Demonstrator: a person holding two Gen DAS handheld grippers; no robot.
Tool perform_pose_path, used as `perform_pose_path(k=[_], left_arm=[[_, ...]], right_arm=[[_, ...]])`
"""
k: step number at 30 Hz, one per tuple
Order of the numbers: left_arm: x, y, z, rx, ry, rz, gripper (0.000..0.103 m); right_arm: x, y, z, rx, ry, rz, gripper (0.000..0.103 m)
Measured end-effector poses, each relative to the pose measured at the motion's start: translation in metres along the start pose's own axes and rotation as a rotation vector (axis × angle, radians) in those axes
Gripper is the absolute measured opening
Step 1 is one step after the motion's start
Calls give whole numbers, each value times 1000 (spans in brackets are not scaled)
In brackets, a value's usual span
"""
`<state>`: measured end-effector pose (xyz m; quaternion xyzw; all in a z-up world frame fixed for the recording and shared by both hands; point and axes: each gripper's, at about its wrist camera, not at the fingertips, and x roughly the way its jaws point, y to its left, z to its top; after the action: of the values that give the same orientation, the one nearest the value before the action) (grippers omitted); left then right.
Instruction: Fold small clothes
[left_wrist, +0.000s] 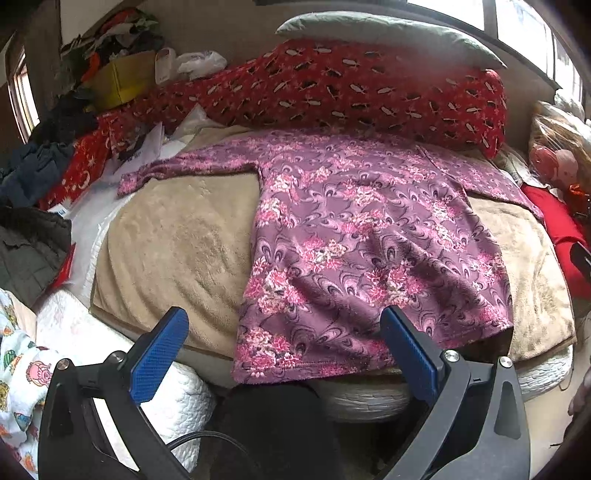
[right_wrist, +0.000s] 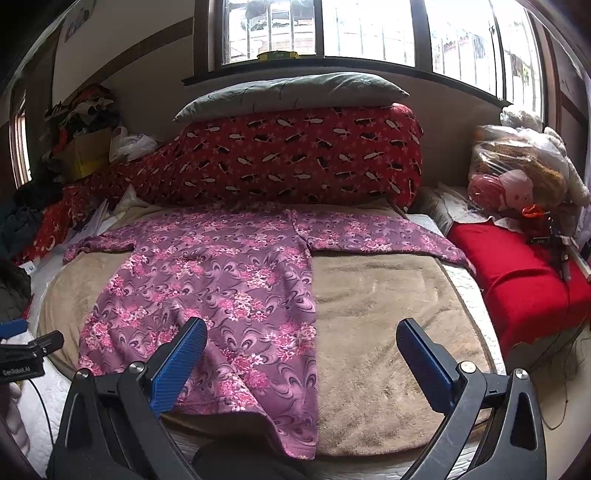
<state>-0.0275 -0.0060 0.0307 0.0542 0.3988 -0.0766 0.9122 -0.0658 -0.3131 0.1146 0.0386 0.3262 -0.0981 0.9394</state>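
Observation:
A purple floral long-sleeved top lies spread flat on a beige blanket, sleeves out to both sides, hem toward me. It also shows in the right wrist view on the blanket. My left gripper is open and empty, just above the near hem, its fingers straddling the hem's left part. My right gripper is open and empty above the top's lower right edge. Part of the left gripper shows at the left edge.
A red patterned bolster with a grey pillow lies behind the top. A red cushion and bagged soft toys are at right. Clothes piles and a yellow box are at left. A printed white cloth is near left.

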Motion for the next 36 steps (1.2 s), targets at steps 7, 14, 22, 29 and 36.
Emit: perform_pose_path(k=[7,14,22,29,36], left_arm=[[-6,-2,-1,9,-35,12,103],[-4,2,-3,-17,-18,7,103],[-5,2,-2,-18,-25,8,103],[-5,3,0,-25,-19,6,103],[-2,4,0,-26,-13,3,103]], right_arm=[[3,-3,-2,7,5,-5,103],[-2,-5,-5,3,-6,7,102],[-6,-8,-3,14,-17,8,102],[-5,-2,-3,-6,-17,15,101],[-3,-1,-2,-7,-12,13,101]])
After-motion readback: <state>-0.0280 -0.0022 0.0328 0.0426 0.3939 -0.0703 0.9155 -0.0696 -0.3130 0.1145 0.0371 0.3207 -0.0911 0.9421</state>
